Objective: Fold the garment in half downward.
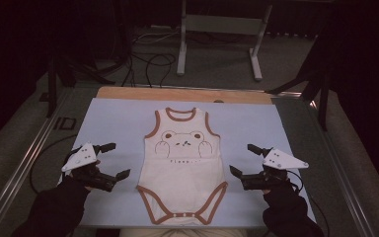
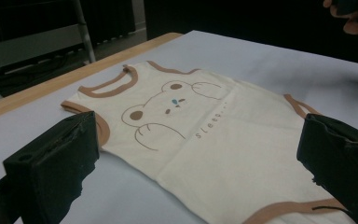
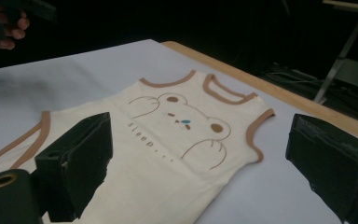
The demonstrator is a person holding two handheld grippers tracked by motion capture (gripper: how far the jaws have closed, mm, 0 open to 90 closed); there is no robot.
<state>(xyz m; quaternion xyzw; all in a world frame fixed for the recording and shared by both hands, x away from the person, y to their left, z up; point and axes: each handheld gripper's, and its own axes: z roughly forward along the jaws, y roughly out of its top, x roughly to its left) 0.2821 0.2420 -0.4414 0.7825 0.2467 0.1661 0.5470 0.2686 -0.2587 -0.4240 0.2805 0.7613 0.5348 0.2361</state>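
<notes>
A pale blue sheet covers the tabletop, whose wooden far edge stays bare. A cream baby bodysuit with brown trim and a bear print lies flat at the sheet's middle, neck toward the far edge, snaps toward the near edge. The left tongs rest near the near left corner, jaws spread, just beside the bodysuit. The right tongs sit opposite toward the near right corner, jaws also spread, holding nothing.
</notes>
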